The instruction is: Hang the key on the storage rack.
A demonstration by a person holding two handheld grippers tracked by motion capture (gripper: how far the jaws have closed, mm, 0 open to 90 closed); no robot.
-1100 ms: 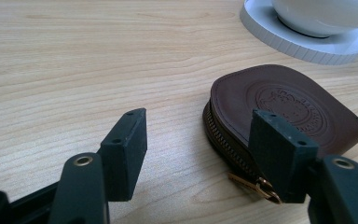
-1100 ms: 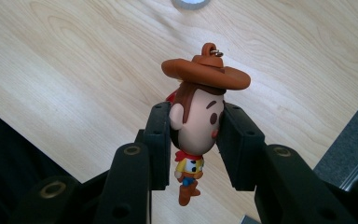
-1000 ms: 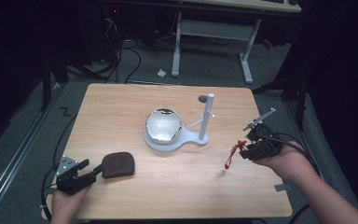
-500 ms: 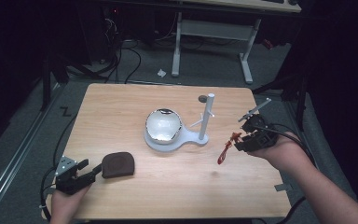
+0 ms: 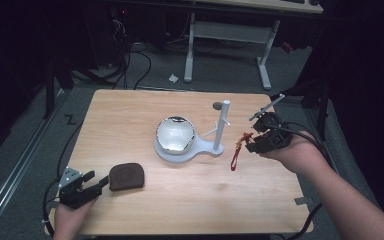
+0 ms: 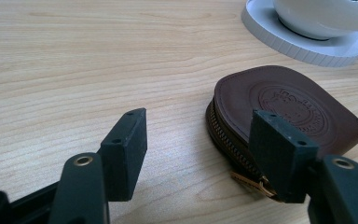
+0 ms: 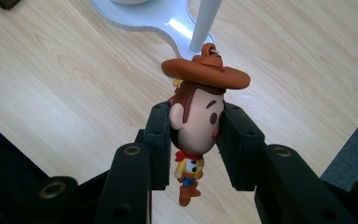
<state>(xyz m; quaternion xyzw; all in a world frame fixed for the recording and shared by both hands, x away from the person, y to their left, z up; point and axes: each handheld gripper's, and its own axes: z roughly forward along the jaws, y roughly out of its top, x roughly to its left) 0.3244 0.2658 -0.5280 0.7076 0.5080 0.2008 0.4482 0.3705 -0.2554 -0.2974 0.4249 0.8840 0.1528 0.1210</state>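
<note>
My right gripper (image 5: 252, 142) (image 7: 195, 140) hovers above the table just right of the white stand, shut on the head of a small cowboy figure keychain (image 7: 196, 116) with a brown hat. The keychain's red strap (image 5: 235, 155) dangles below the jaws. The stand (image 5: 189, 148) carries a shiny silver bowl (image 5: 175, 134) and a white upright post (image 5: 222, 125) (image 7: 205, 21) with side pegs. A brown leather zip pouch (image 5: 126, 176) (image 6: 289, 105) lies at the front left. My left gripper (image 5: 91, 186) (image 6: 199, 144) rests open beside it, its right jaw by the zipper end.
A small dark round object (image 5: 217, 105) lies on the wooden table (image 5: 130, 120) behind the post. A desk frame and cables stand on the floor beyond the far edge. The person's right forearm (image 5: 350, 200) crosses the front right corner.
My right gripper has carried the cowboy keychain left and away from the person, closer to the white post. The left gripper and pouch have stayed put.
</note>
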